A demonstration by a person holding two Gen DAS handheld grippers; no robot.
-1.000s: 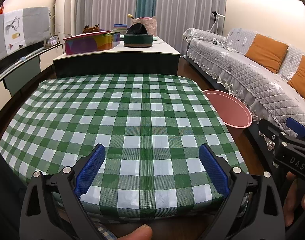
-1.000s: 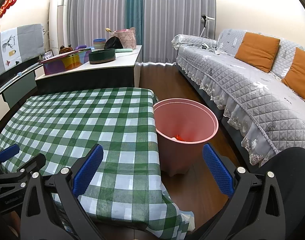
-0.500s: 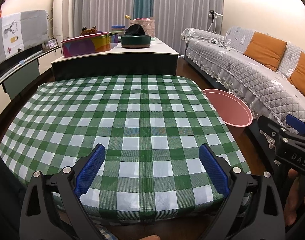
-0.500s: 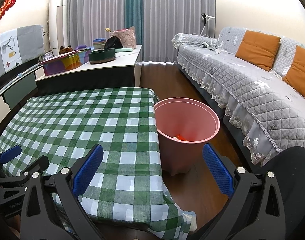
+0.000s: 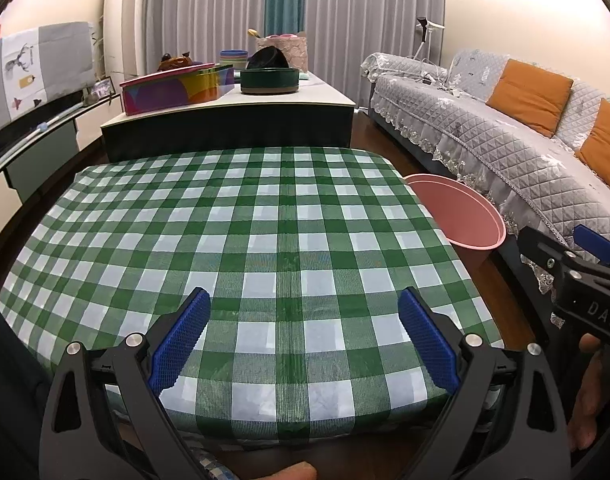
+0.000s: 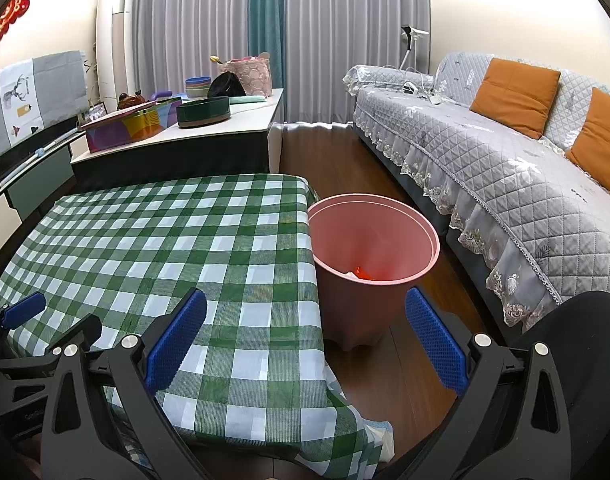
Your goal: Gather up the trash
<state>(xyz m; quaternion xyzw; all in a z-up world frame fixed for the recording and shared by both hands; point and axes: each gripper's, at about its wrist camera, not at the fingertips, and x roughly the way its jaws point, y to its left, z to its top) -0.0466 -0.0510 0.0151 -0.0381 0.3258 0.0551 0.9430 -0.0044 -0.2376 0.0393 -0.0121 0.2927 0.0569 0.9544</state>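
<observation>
A pink trash bin (image 6: pixel 373 236) stands on the wood floor at the right side of the table; orange and white trash (image 6: pixel 363 273) lies at its bottom. The bin's rim also shows in the left wrist view (image 5: pixel 461 212). The table with the green checked cloth (image 5: pixel 245 232) carries no trash that I can see. My left gripper (image 5: pixel 301 336) is open and empty over the table's near edge. My right gripper (image 6: pixel 305 338) is open and empty over the table's near right corner, short of the bin. The right gripper's body shows at the right of the left wrist view (image 5: pixel 577 276).
A grey quilted sofa (image 6: pixel 505 152) with orange cushions runs along the right. A white-topped cabinet (image 5: pixel 241 100) behind the table holds a colourful box, a dark green bowl and a basket. A strip of wood floor (image 6: pixel 333 160) lies between sofa and table.
Both grippers have drifted slightly, so the table and bin sit a little differently in each view. Both stay open and empty.
</observation>
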